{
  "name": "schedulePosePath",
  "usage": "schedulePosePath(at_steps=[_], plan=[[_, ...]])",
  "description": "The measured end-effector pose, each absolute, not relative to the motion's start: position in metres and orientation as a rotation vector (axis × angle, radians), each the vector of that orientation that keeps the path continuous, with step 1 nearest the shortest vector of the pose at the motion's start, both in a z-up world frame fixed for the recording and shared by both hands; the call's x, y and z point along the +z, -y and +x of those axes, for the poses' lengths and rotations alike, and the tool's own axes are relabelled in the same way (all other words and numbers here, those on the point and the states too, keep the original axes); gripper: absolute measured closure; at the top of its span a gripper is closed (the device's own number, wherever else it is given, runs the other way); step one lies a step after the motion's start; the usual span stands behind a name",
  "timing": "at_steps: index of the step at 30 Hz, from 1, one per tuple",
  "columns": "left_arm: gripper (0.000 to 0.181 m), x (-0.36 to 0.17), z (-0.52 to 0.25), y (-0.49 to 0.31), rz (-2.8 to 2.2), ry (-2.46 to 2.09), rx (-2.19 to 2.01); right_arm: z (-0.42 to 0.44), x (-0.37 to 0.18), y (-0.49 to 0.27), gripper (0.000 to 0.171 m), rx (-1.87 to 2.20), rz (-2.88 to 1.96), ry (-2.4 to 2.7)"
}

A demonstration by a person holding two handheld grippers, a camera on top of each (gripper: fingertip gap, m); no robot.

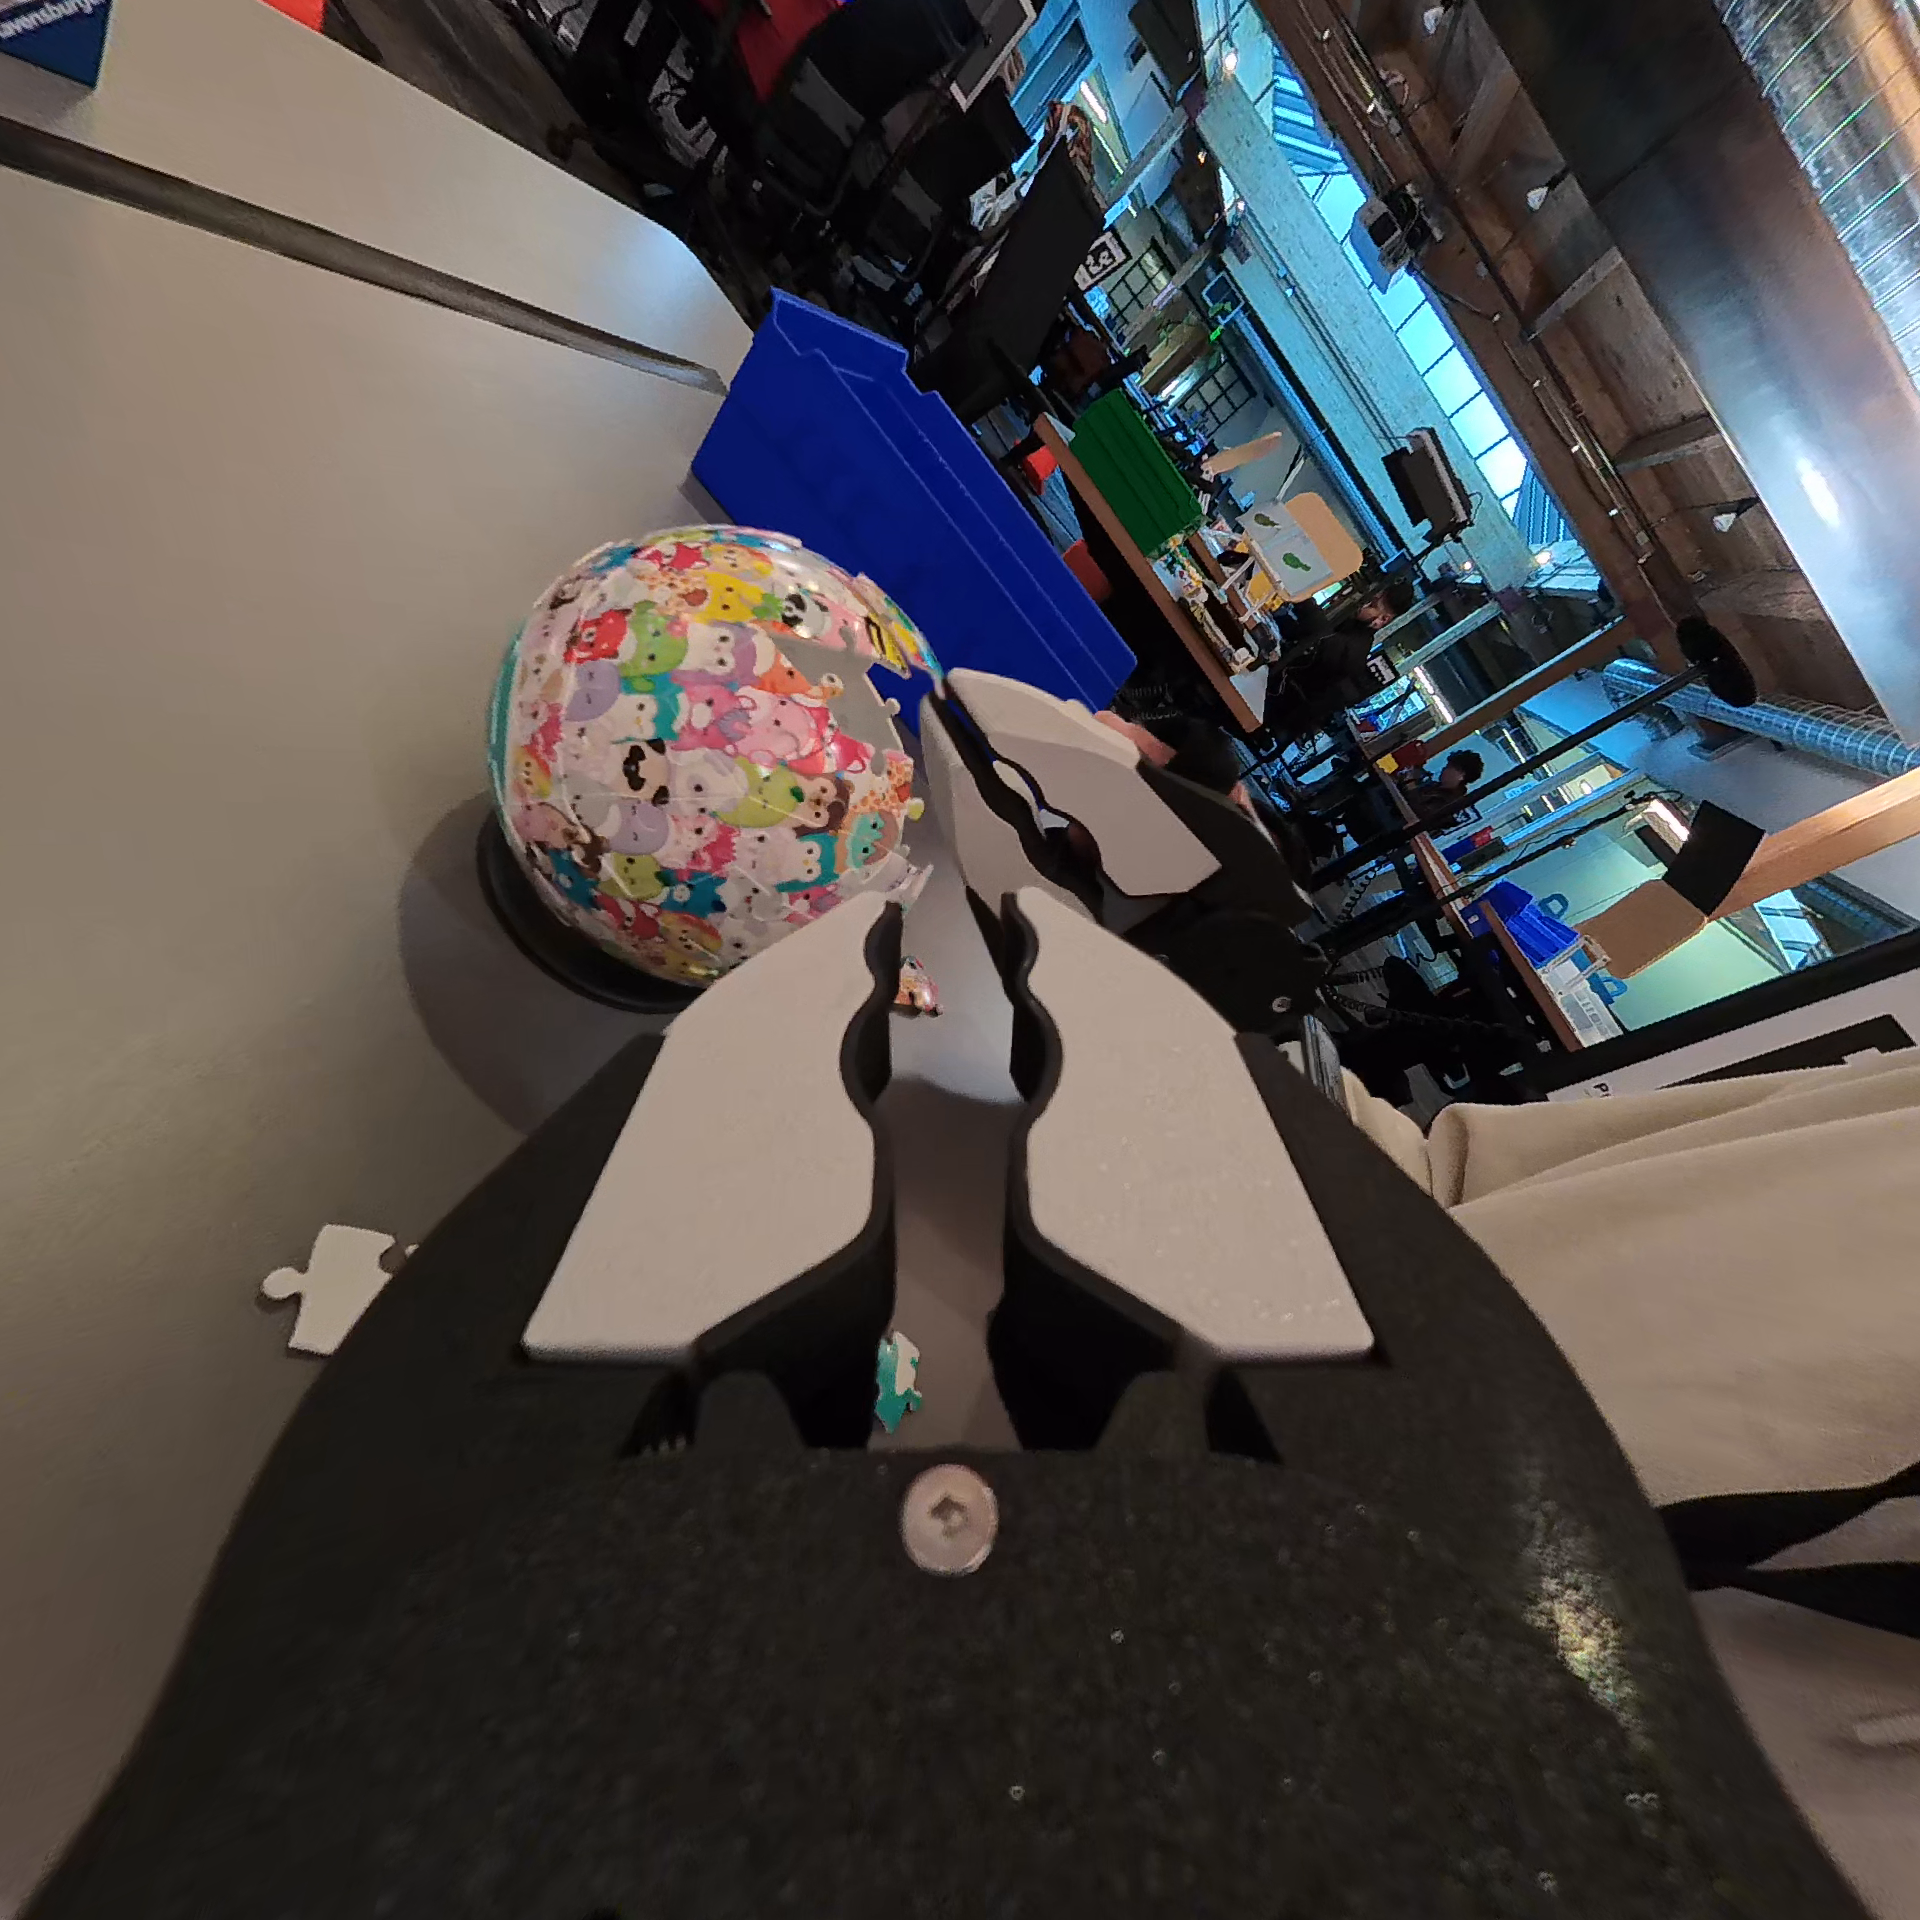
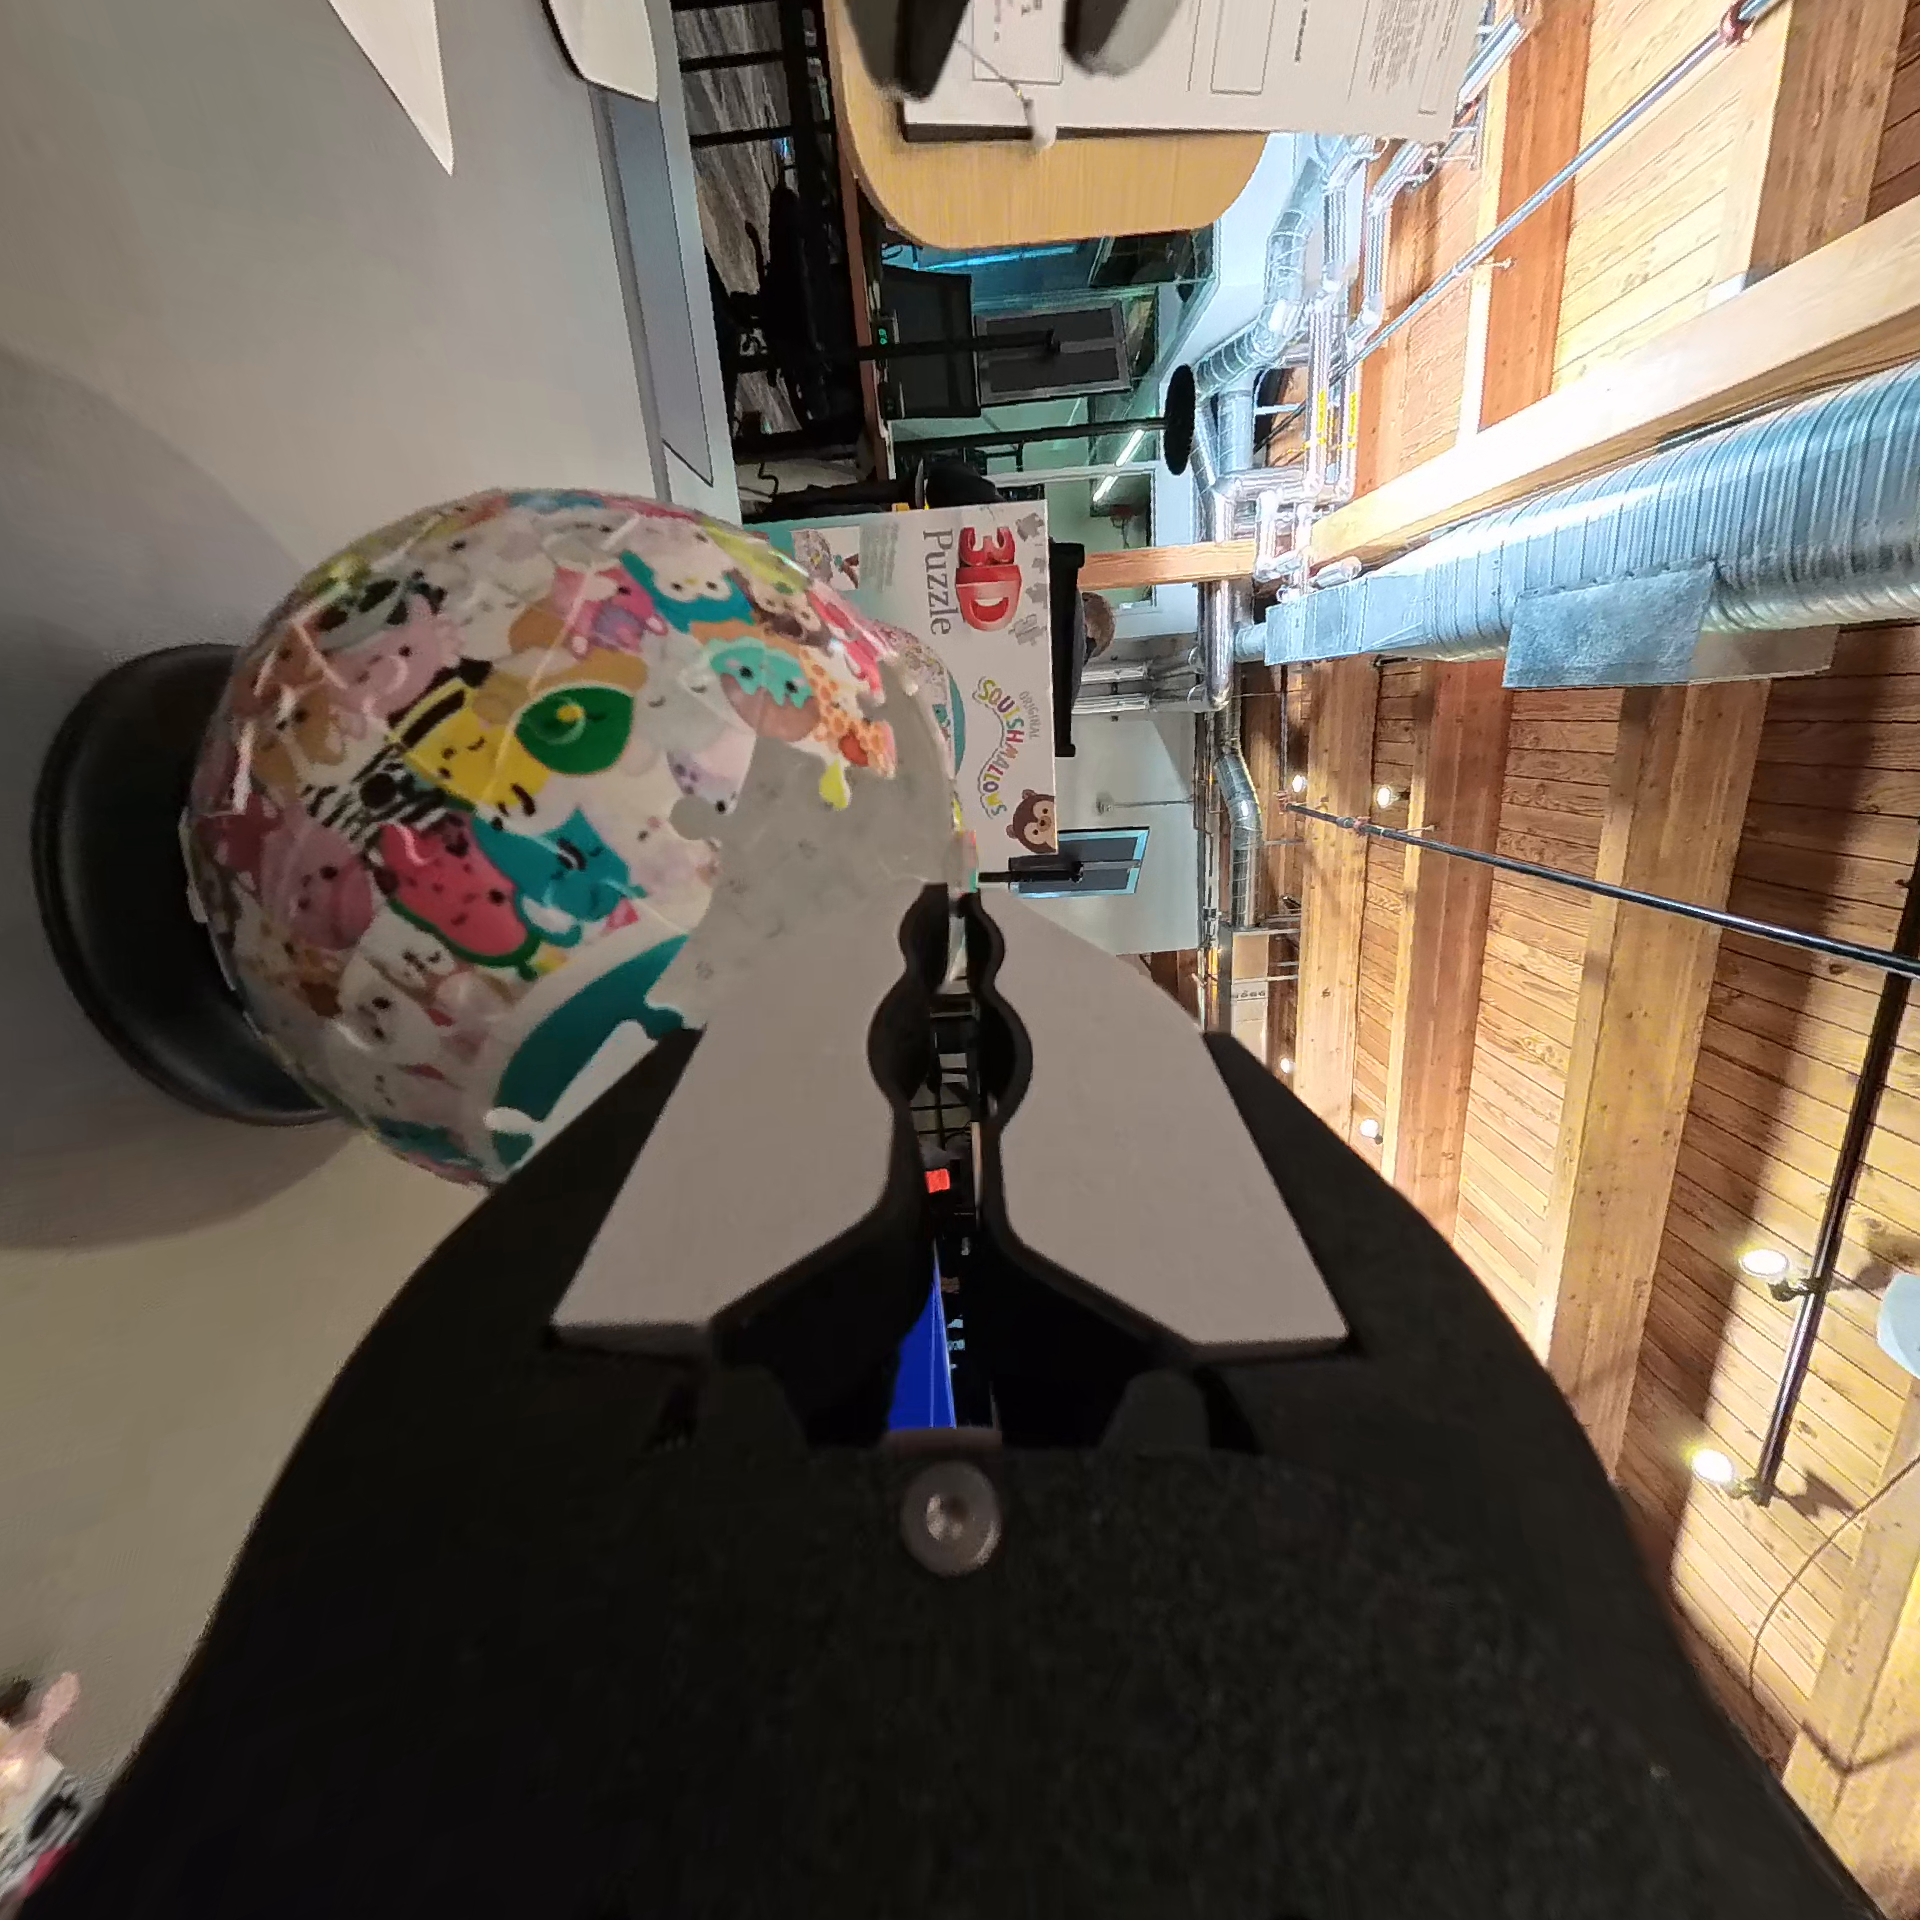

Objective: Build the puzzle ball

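Note:
The puzzle ball (image 1: pixel 696 748), covered in colourful plush animals, sits on a black round stand (image 1: pixel 540 935) on the grey table (image 1: pixel 208 727). It has a gap in its shell that shows the grey inside (image 2: pixel 821 862). My right gripper (image 2: pixel 943 902) is at the rim of that gap, shut on a thin puzzle piece (image 2: pixel 961 854) seen edge-on. It also shows in the left wrist view (image 1: pixel 943 694). My left gripper (image 1: pixel 951 909) is open and empty, low over the table just beside the ball. The ball (image 2: pixel 468 810) and stand (image 2: pixel 114 883) fill the left of the right wrist view.
Loose pieces lie on the table: a colourful one (image 1: pixel 920 982) by my left fingertips, a teal one (image 1: pixel 896 1382) between the fingers, a white face-down one (image 1: pixel 327 1288). A blue bin (image 1: pixel 883 488) and the puzzle box (image 2: pixel 987 665) stand behind the ball. A cream sleeve (image 1: pixel 1662 1247) is at the right.

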State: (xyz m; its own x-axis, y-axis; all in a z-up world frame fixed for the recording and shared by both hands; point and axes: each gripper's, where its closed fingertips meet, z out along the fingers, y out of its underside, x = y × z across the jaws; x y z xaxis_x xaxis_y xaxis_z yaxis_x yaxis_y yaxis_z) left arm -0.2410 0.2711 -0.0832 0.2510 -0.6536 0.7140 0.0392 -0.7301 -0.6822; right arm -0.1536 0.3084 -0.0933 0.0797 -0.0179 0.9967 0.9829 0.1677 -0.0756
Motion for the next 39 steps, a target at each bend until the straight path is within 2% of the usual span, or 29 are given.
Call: schedulePosePath(at_steps=[9,16,19,21,24,29,32,34,39], plan=[[0.163,-0.08,-0.241,-0.275,-1.936,-0.591,-1.478,-0.14,-0.059,-0.294,0.169,-0.943,-1.091,1.073],[0.155,-0.093,-0.254,-0.276,-1.954,-0.747,-1.317,-0.161,-0.09,-0.204,0.169,-0.041,-1.297,1.293],[0.146,-0.1,-0.248,-0.256,-1.932,-0.897,-1.329,-0.16,-0.1,-0.181,0.169,0.287,-1.421,1.182],[0.146,-0.104,-0.236,-0.232,-1.912,-1.011,-1.394,-0.159,-0.091,-0.176,0.169,0.418,-1.426,1.073],[0.153,-0.104,-0.213,-0.184,-1.838,-1.216,-1.515,-0.163,-0.081,-0.173,0.169,0.449,-1.371,1.041],[0.156,-0.099,-0.198,-0.157,-1.686,-1.386,-1.298,-0.181,-0.091,-0.159,0.169,0.873,-1.544,1.038],[0.162,-0.104,-0.2,-0.151,-1.692,-1.479,-1.189,-0.188,-0.095,-0.152,0.169,0.902,-1.583,1.098],[0.177,-0.106,-0.2,-0.143,-1.687,-1.538,-1.161,-0.192,-0.09,-0.149,0.169,0.898,-1.565,1.112],[0.179,-0.112,-0.201,-0.141,-1.623,-1.584,-0.999,-0.198,-0.089,-0.14,0.168,0.857,-1.59,1.176]])
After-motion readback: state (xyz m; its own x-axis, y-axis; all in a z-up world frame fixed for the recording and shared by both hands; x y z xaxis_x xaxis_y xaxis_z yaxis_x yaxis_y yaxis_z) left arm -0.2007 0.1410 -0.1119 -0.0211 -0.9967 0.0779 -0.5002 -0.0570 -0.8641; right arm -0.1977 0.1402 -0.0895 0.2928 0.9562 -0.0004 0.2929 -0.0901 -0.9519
